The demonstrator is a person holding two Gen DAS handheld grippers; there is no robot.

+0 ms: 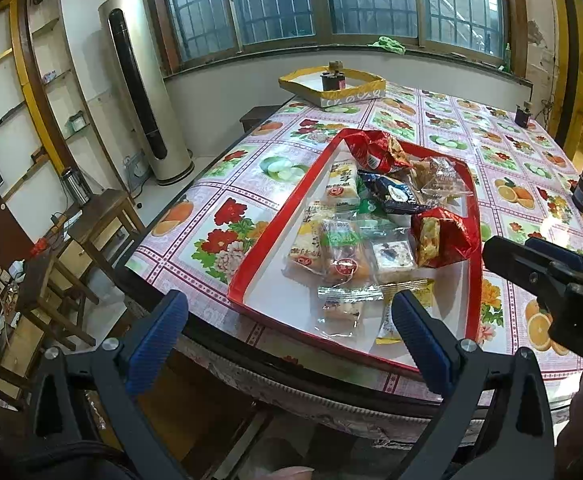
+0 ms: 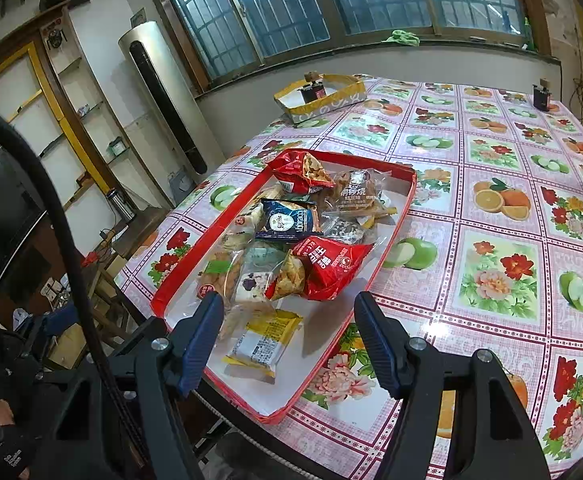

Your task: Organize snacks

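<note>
A: Left wrist view, item one?
B: Left gripper [image 1: 291, 340], fingers spread wide, nothing between, hovering at near edge of red tray [image 1: 251, 272]. Tray on floral tablecloth [image 1: 219, 216], loaded with wrapped snacks: red chip bag [image 1: 443, 240], dark blue packet [image 1: 391, 196].
A: Right wrist view?
B: Right gripper [image 2: 289, 344], fingers likewise spread, empty, above tray's near end, over yellow packet [image 2: 265, 340]. Yellow-rimmed box [image 2: 319, 100] far across table, well apart from tray.

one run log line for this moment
left gripper: open | right gripper: open | wrapped snacks: piled in red-rimmed tray
</note>
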